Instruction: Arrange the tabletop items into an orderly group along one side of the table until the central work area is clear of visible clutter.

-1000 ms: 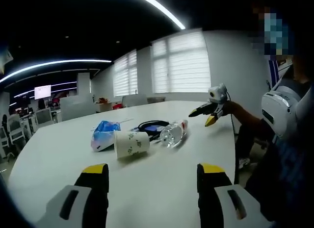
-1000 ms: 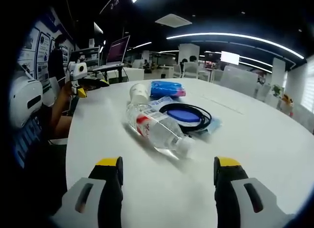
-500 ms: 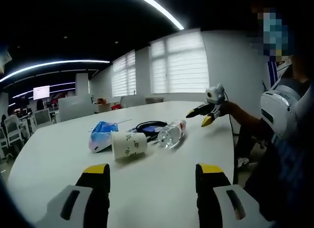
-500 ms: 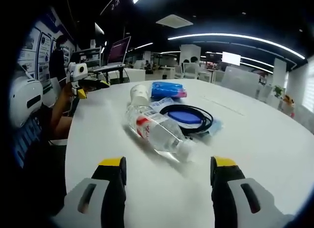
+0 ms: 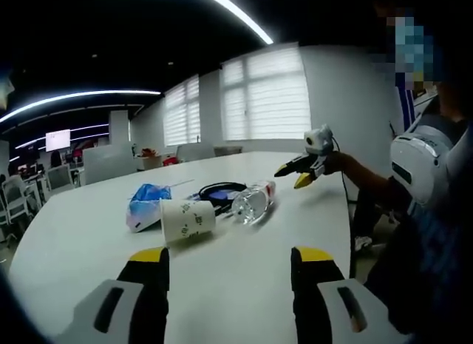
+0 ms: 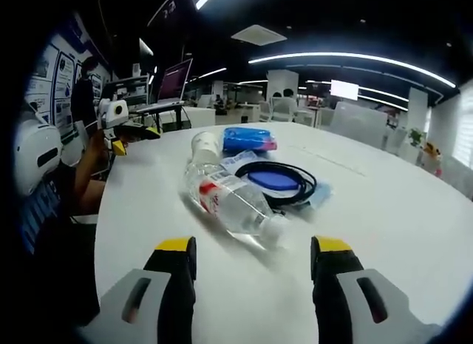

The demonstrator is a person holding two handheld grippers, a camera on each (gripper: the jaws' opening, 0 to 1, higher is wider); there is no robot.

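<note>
On the white table (image 5: 244, 270) lie a paper cup (image 5: 187, 219) on its side, a blue packet (image 5: 143, 204), a clear plastic bottle (image 5: 252, 201) with a red label and a black coiled cable (image 5: 218, 191) on a blue pouch. My left gripper (image 5: 230, 257) is open, low over the table short of the cup. The right gripper (image 5: 297, 171) hovers open beyond the bottle. In the right gripper view my right gripper (image 6: 253, 248) is open just before the bottle (image 6: 230, 203); the cable (image 6: 277, 181), cup (image 6: 205, 143) and blue packet (image 6: 248, 137) lie behind it. The left gripper (image 6: 124, 133) shows at far left.
A person's sleeve and white wrist gear (image 5: 414, 163) are at the right table edge. Office chairs (image 5: 103, 160) and desks stand beyond the far edge. A laptop (image 6: 171, 83) sits on a desk behind. The table (image 6: 384, 211) is bare on the right.
Both views have shifted slightly; the bottle sits a little nearer my right gripper's jaws. The items on the table have not moved.
</note>
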